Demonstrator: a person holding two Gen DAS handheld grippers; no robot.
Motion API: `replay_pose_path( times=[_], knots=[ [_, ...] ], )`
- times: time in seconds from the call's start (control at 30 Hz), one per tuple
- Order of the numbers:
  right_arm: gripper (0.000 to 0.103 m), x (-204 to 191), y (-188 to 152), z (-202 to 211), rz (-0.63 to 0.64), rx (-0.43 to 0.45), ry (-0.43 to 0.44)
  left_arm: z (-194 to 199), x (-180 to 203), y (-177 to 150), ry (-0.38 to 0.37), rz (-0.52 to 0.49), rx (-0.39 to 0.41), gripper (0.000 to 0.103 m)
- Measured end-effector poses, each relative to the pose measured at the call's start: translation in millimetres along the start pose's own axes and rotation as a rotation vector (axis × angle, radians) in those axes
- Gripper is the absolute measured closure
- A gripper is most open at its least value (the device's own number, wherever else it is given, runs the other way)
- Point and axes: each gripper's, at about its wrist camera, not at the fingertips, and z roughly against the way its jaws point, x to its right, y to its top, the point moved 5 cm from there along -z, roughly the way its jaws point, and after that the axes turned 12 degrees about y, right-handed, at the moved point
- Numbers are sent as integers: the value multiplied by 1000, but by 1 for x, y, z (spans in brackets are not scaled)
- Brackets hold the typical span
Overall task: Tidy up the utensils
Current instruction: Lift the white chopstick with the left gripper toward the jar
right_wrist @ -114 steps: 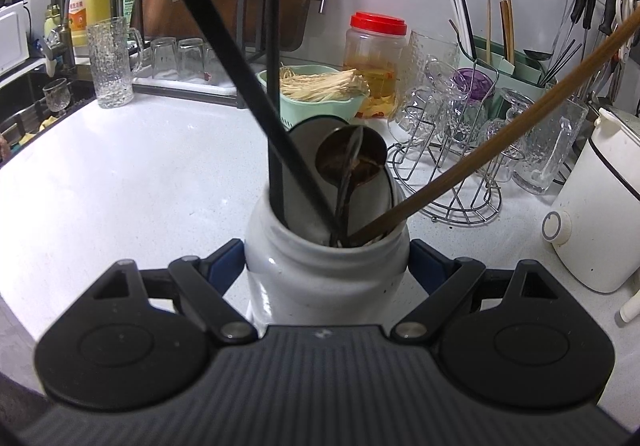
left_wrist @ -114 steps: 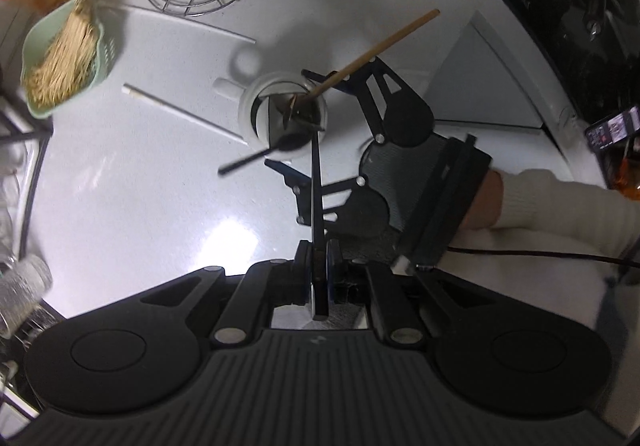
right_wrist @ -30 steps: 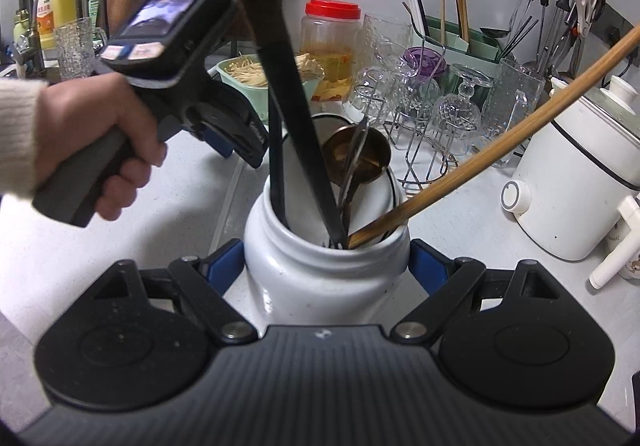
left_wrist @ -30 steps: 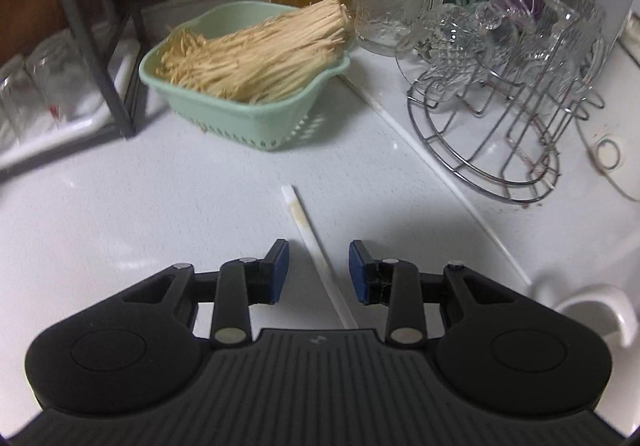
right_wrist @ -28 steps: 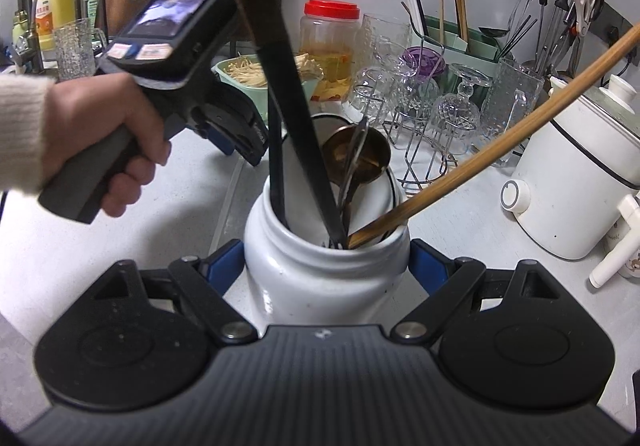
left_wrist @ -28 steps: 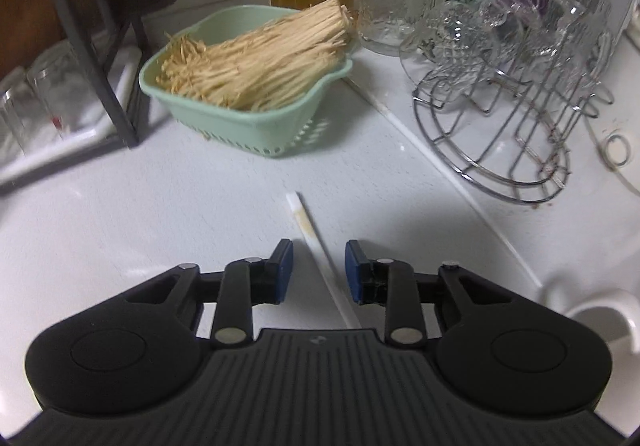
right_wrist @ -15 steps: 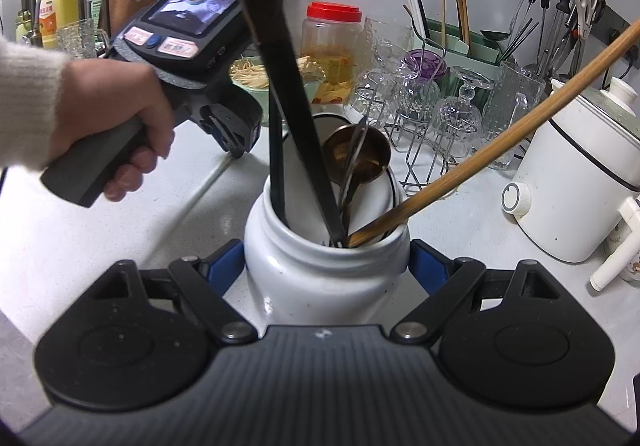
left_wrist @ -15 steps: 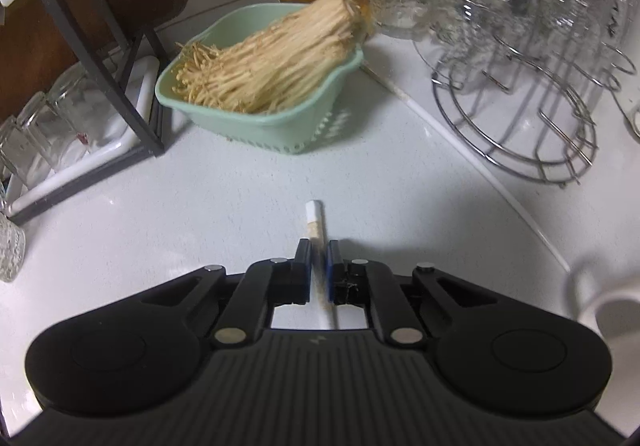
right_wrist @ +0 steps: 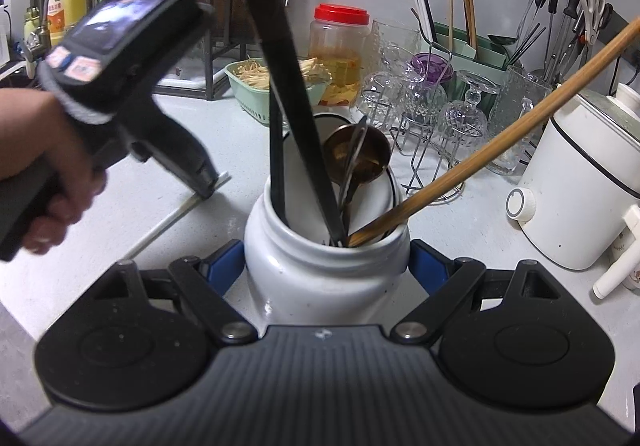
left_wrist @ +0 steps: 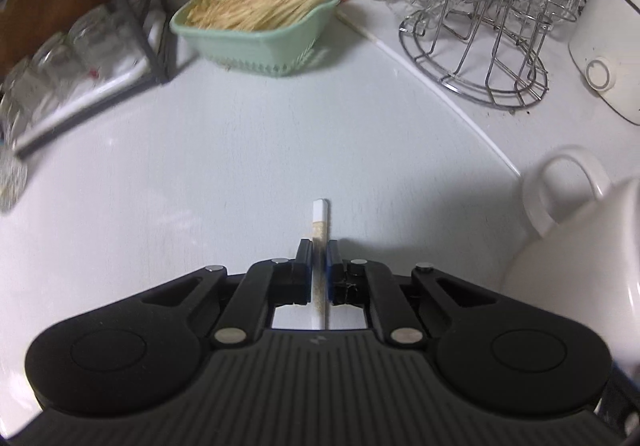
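I see a glossy white ceramic jar (right_wrist: 326, 270), wooden handle (right_wrist: 496, 154), matt speckled bench (left_wrist: 200, 174), shiny wire rack (left_wrist: 476, 62), pale-green plastic basket (left_wrist: 256, 34).

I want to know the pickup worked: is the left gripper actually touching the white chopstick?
Touching. The left wrist view shows the left gripper with its jaws shut on the white chopstick, both pads pressed against its sides and no gap.
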Motion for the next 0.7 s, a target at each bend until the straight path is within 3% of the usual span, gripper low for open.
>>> replay_pose_path(
  times=[0.7],
  knots=[
    [13, -9, 11, -13, 16, -15, 29, 29, -33, -53, -31, 111, -51, 95]
  ],
)
